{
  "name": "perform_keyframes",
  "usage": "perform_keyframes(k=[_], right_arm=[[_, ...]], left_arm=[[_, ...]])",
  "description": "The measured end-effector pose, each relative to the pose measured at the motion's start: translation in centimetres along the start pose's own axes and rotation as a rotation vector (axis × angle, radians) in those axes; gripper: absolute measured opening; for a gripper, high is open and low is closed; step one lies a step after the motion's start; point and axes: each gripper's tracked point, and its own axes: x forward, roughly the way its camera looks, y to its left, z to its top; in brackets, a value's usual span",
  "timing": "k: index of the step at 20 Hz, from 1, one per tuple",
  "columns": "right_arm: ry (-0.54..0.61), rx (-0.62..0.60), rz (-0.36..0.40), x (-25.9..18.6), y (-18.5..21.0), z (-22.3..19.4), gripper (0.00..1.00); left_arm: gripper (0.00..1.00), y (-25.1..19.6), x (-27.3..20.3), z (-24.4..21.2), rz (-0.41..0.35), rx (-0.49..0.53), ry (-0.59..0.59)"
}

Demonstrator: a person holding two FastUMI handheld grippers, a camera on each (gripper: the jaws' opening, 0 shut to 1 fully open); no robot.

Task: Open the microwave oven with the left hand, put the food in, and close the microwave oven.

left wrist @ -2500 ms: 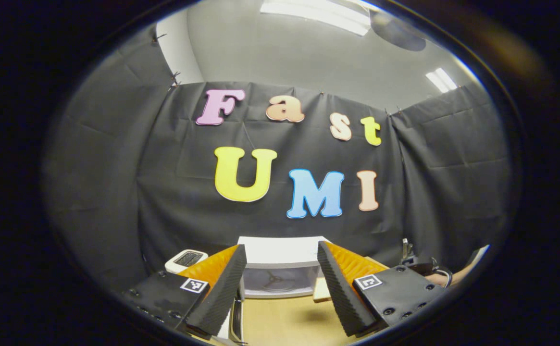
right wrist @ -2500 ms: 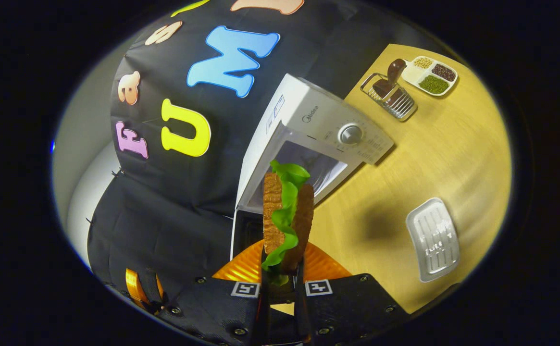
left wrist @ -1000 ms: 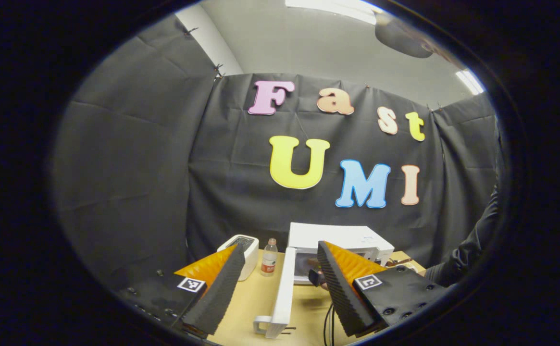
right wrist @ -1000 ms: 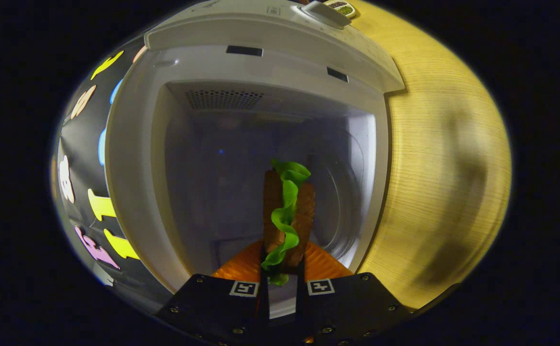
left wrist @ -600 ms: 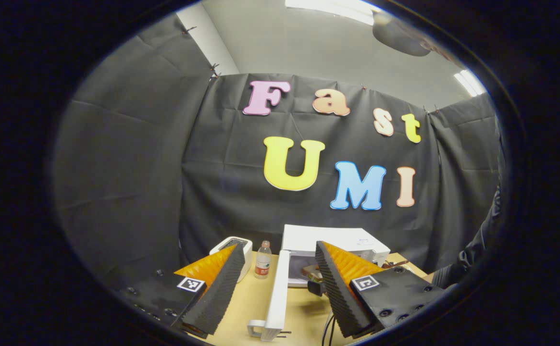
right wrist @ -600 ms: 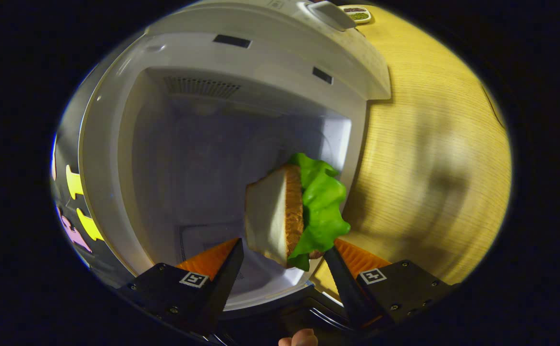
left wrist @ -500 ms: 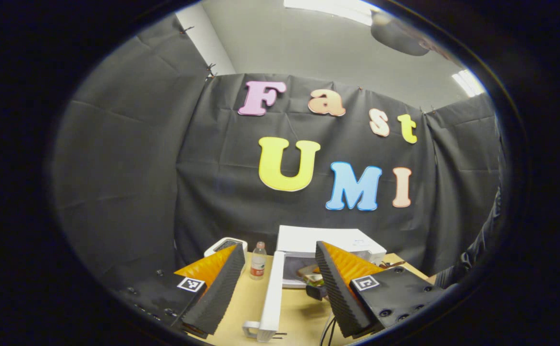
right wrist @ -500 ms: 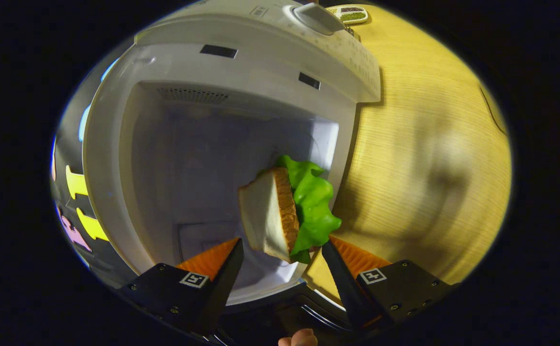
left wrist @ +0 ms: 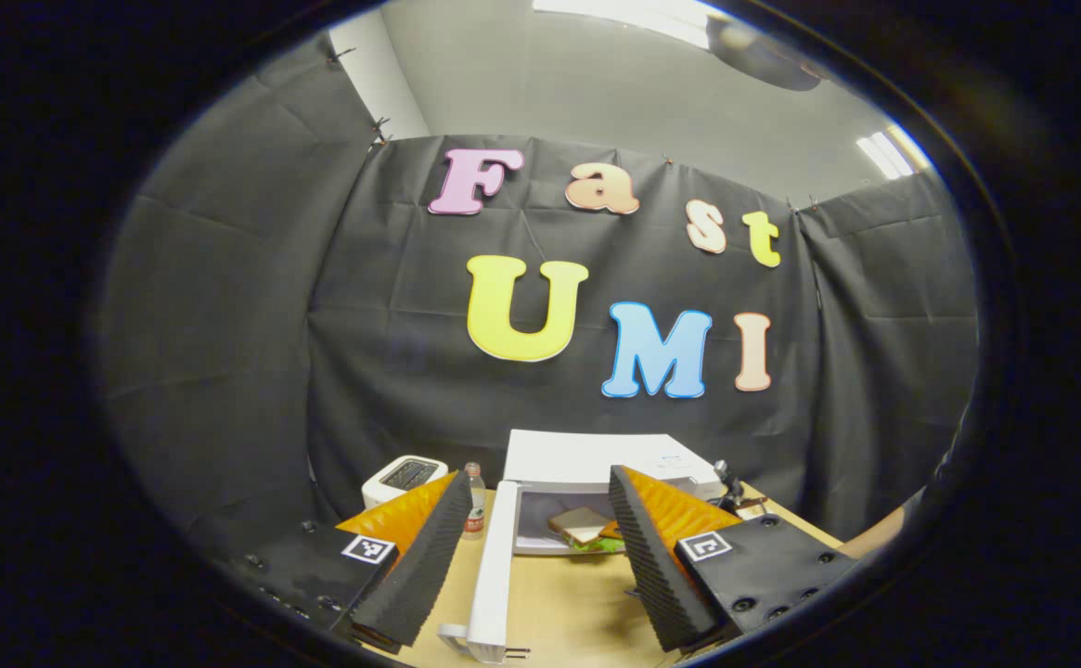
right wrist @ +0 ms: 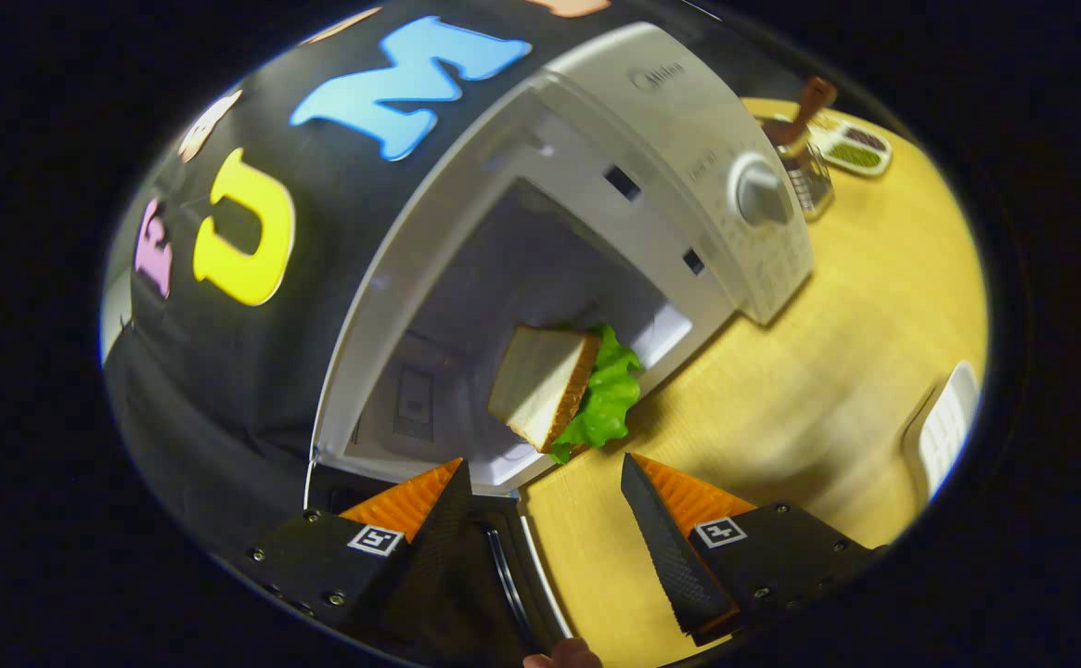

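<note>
White microwave [right wrist: 688, 121] holds one sandwich [right wrist: 554, 385].

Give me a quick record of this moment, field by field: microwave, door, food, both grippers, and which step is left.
microwave: white microwave oven on the light wooden table
door: white microwave door swung wide open
food: sandwich of white bread and green lettuce, lying inside the cavity near its front edge
left gripper: open, holding nothing, pointed toward the microwave
right gripper: open, in front of the cavity, clear of the sandwich
step left: close the door
</note>
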Motion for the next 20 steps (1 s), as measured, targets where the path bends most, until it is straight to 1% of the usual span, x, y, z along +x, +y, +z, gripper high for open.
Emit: perform_keyframes(k=[2, 4, 5, 7, 11, 12, 13, 15, 17, 20], right_arm=[[-0.041, -0.146, 0.034, -2.6, 0.8, 1.5, 0.98], [-0.098, -0.27, 0.056, -5.5, 1.8, 3.0, 0.98], [-0.123, -0.324, 0.066, -6.9, 2.2, 3.7, 0.98], [-0.173, -0.401, 0.081, -9.6, 2.9, 4.6, 0.98], [-0.279, -0.541, 0.067, -14.1, 3.3, 7.3, 0.98], [-0.303, -0.586, 0.066, -15.2, 3.3, 7.8, 0.98], [-0.321, -0.626, 0.061, -16.3, 3.4, 8.4, 0.98], [-0.38, -0.681, 0.043, -18.9, 3.9, 10.0, 0.98], [-0.476, -0.719, 0.004, -22.2, 4.3, 12.3, 0.98], [-0.568, -0.726, -0.037, -26.8, 4.3, 14.1, 0.98]], left_arm=[[0.94, -0.2, 0.4, -0.3, -0.009, 0.004, 0.003], [0.98, -0.7, 0.8, -0.2, -0.021, 0.007, 0.0], [0.98, -0.9, 1.1, -0.3, -0.026, 0.009, -0.001], [0.98, -1.4, 1.7, -0.2, -0.036, 0.011, -0.001], [0.98, -2.1, 2.6, 0.2, -0.06, 0.012, -0.01], [0.95, -2.3, 2.9, 0.1, -0.063, 0.016, -0.01], [0.95, -2.5, 3.1, 0.0, -0.064, 0.021, -0.008], [0.95, -2.5, 3.4, -0.4, -0.062, 0.035, -0.002], [0.94, -2.6, 3.6, -0.3, -0.058, 0.05, -0.004], [0.94, -2.6, 3.8, -0.9, -0.054, 0.052, -0.001]])
